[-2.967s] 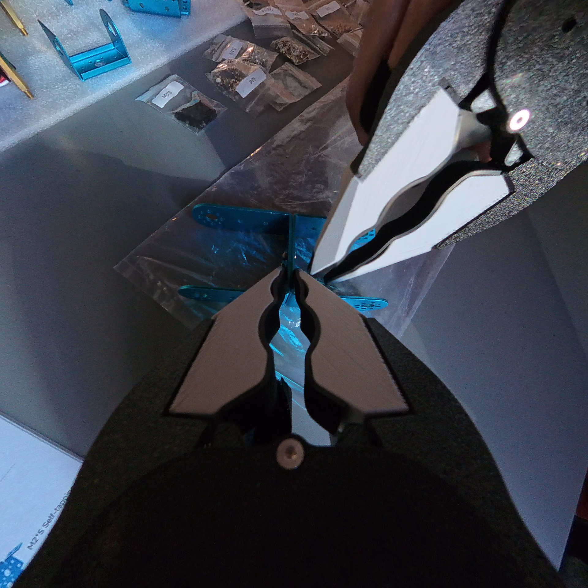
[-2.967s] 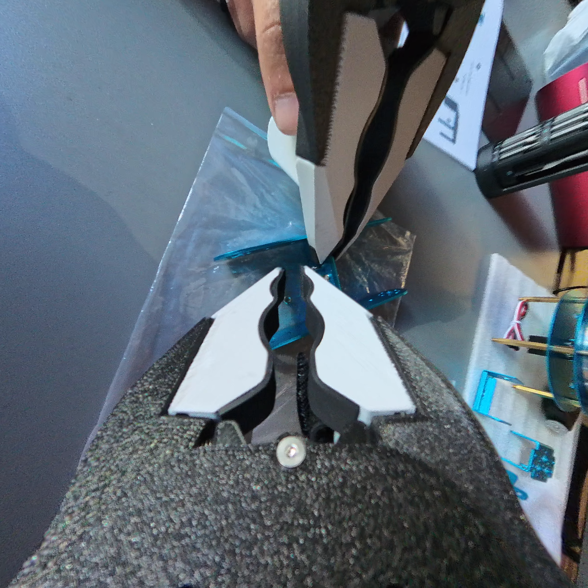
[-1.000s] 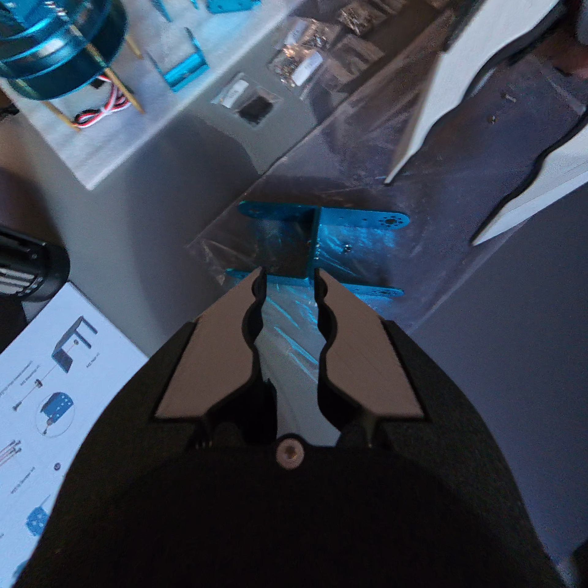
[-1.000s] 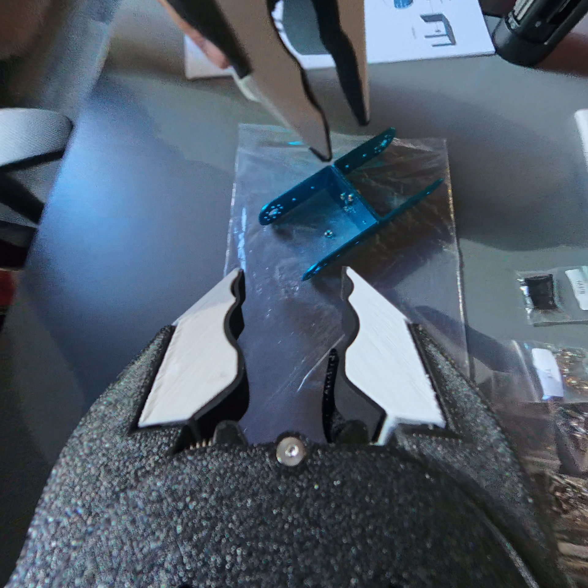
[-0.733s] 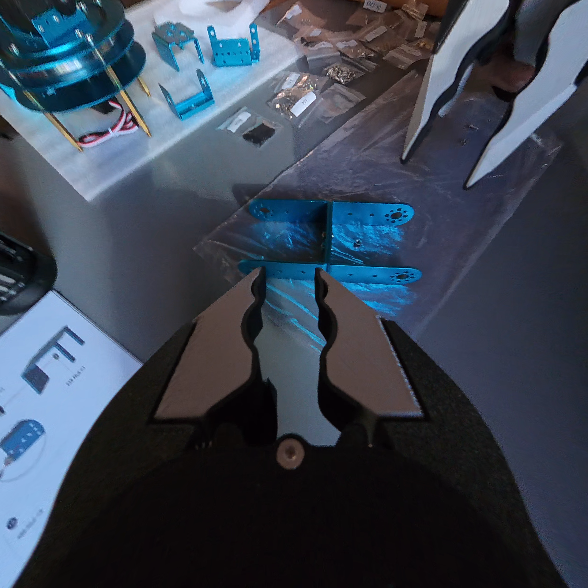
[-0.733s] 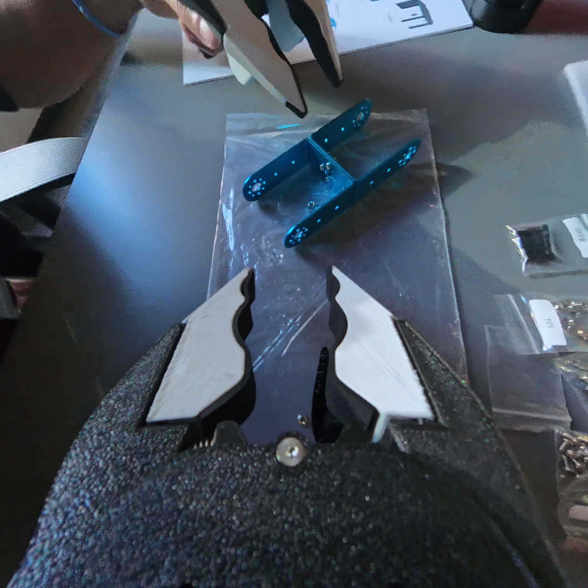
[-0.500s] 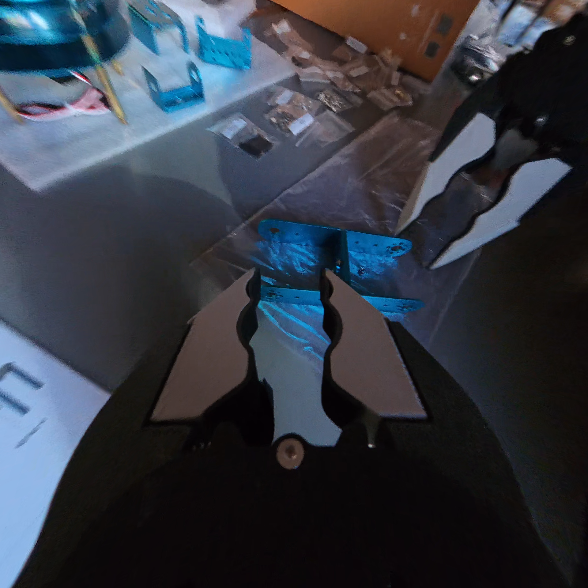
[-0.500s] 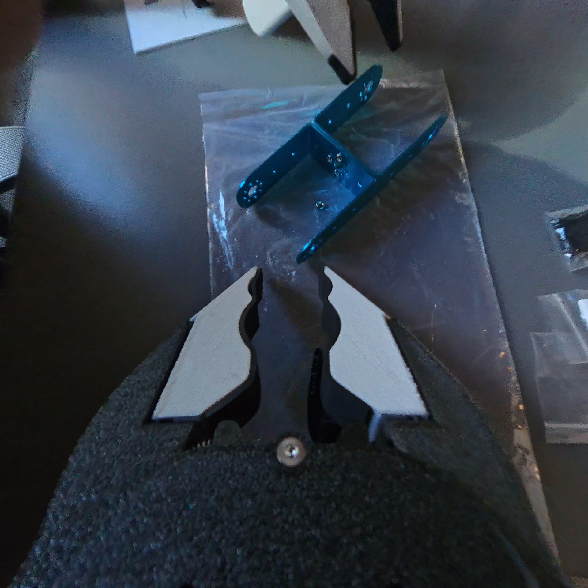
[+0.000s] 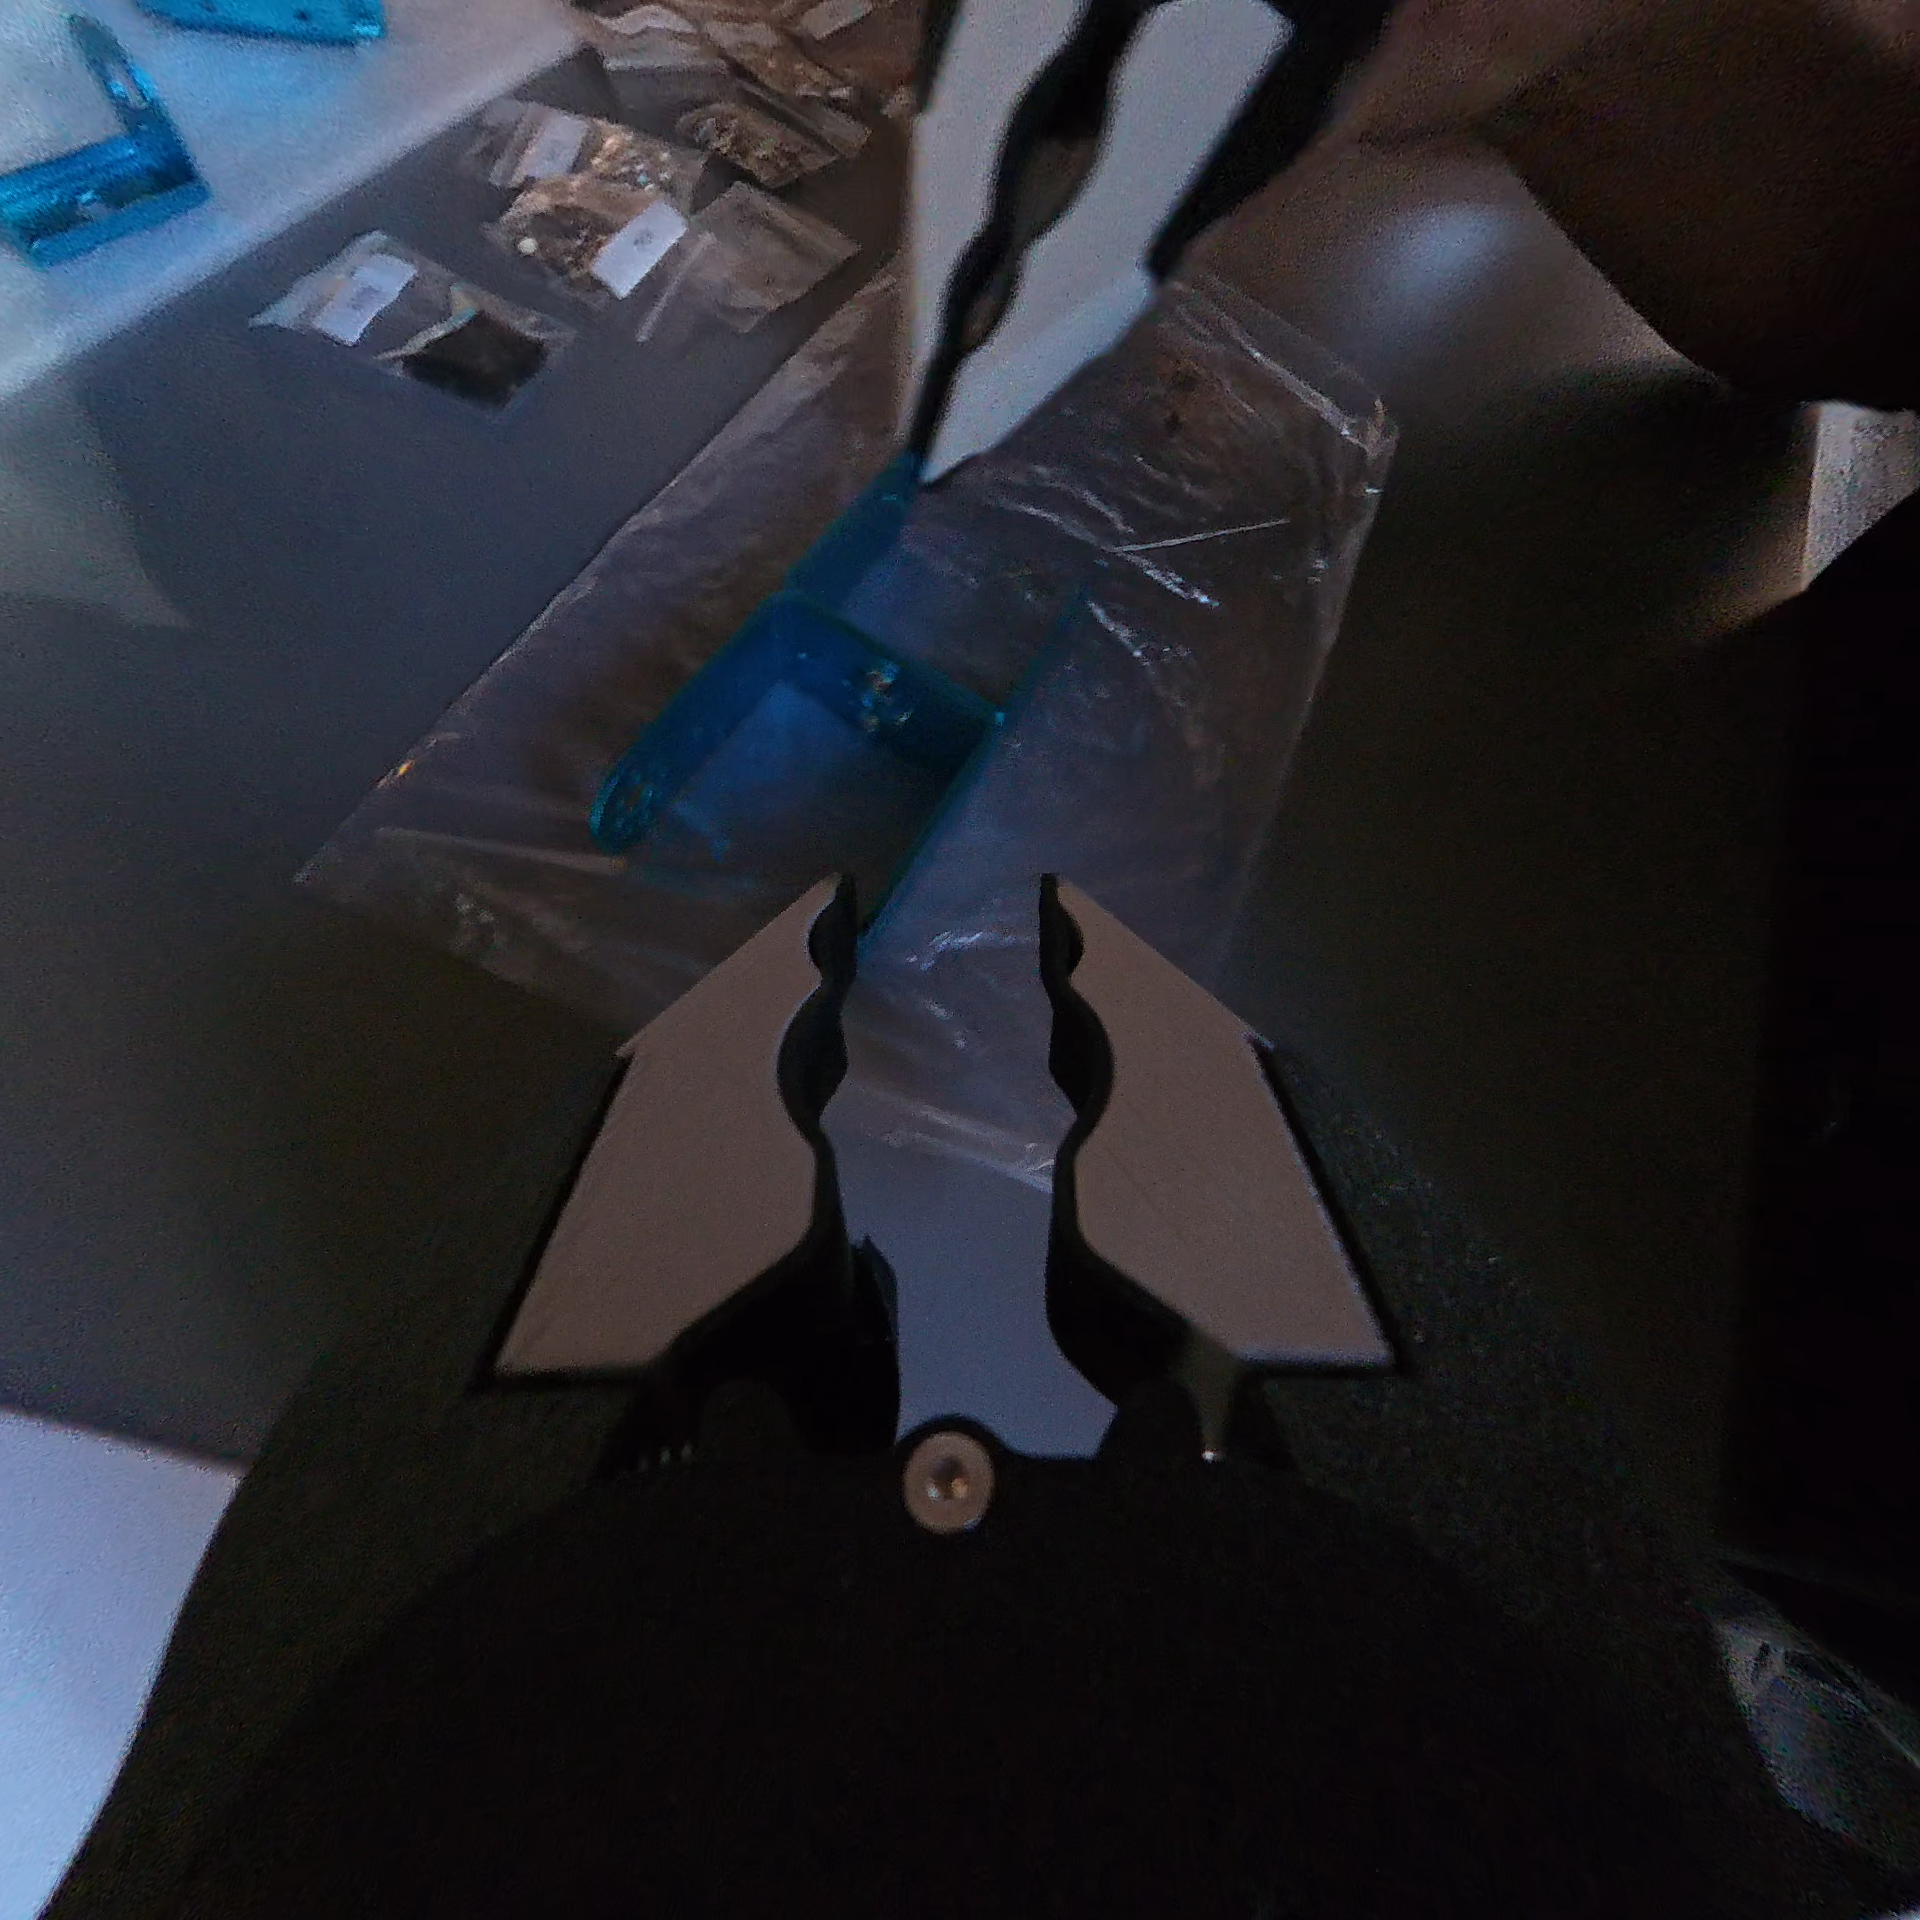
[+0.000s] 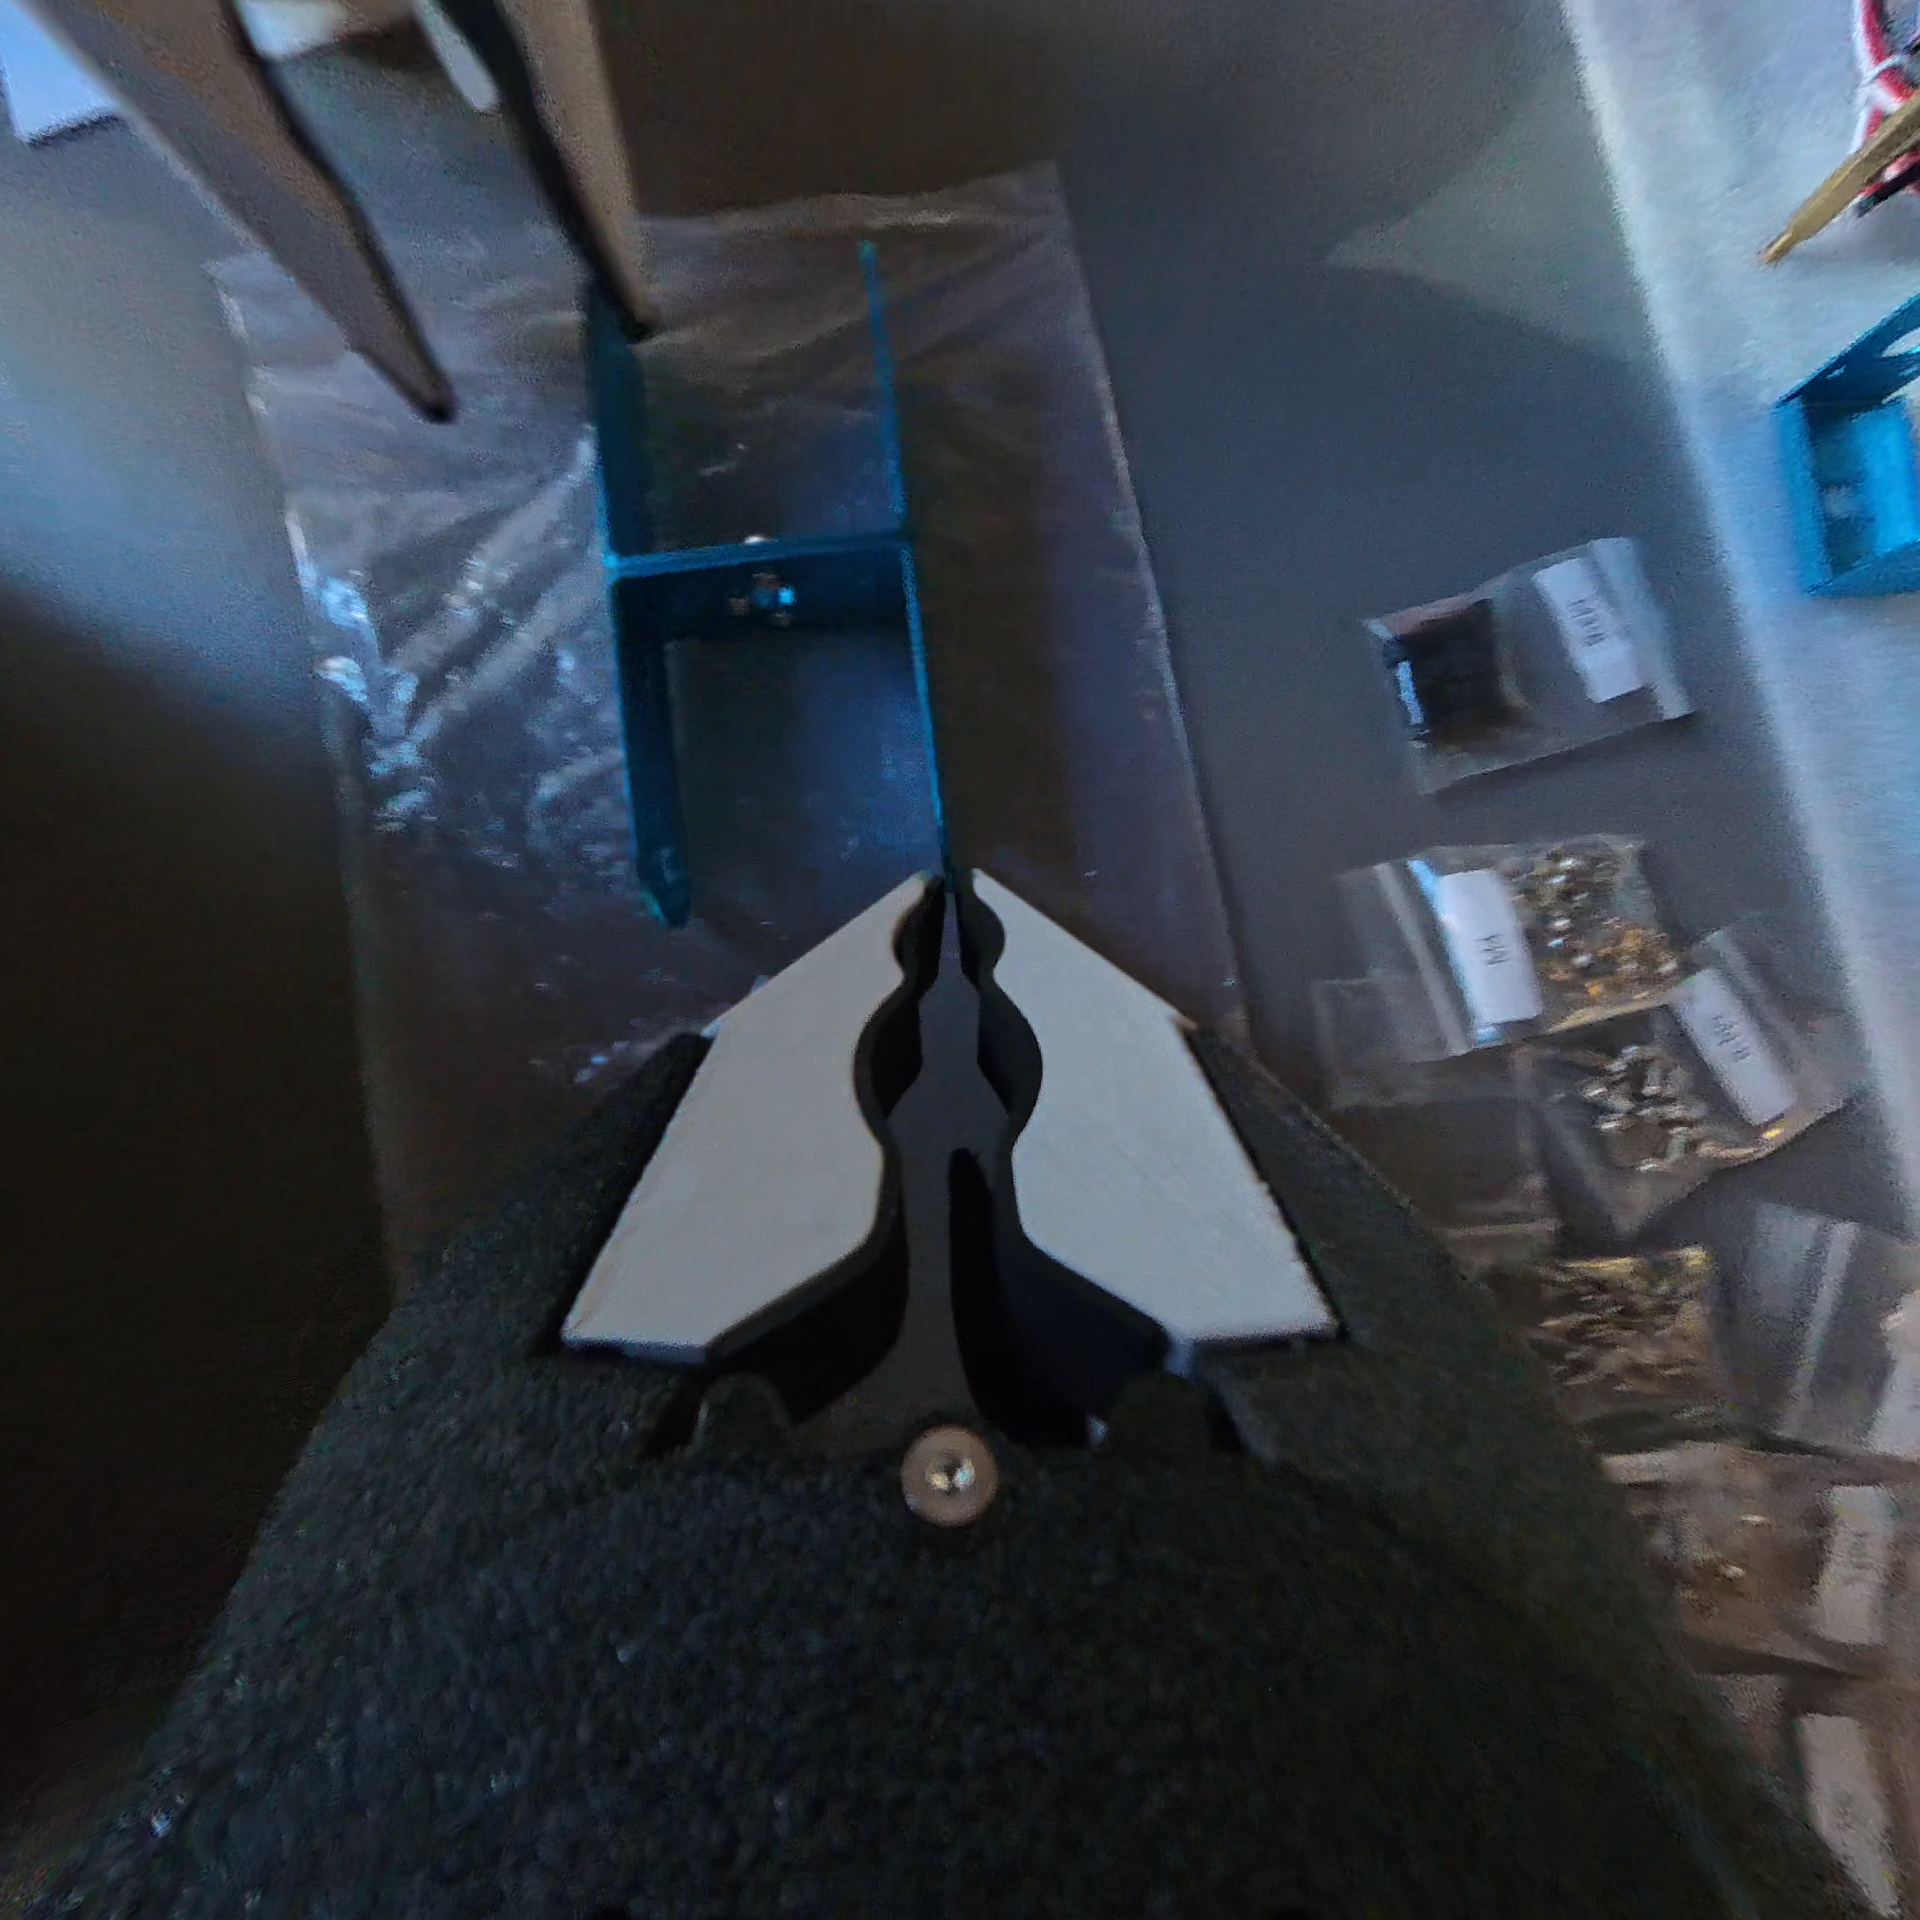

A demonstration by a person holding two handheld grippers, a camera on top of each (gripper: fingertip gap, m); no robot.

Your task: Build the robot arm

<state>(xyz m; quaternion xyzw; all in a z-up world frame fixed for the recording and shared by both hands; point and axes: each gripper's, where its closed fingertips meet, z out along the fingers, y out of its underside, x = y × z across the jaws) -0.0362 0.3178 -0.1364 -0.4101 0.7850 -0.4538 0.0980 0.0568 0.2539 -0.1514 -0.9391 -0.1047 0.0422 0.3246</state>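
A blue H-shaped metal bracket (image 9: 831, 707) lies on a clear plastic bag (image 9: 1195, 623) on the grey table. My right gripper (image 10: 956, 883) is shut on the near end of one thin arm of the bracket (image 10: 758, 603). In the left wrist view it (image 9: 925, 468) comes in from the top. My left gripper (image 9: 943, 883) is open and empty, and the end of the bracket's other arm sits just inside its left fingertip. In the right wrist view it (image 10: 535, 364) is at the top left, with one fingertip at the far end of that arm.
Small bags of screws (image 9: 613, 229) lie beyond the plastic bag and show at the right in the right wrist view (image 10: 1538, 987). Blue brackets on white foam (image 9: 83, 197) sit further out (image 10: 1849, 488). A white sheet (image 9: 83, 1558) lies near left. A hand (image 9: 1714, 156) is at the top right. Across from one pair of fingers to the other is roughly 12 cm.
My right gripper has moved in and shut on one arm of the bracket. My left gripper has shifted to the opposite arm's end and stays open. The bracket has turned in both views.
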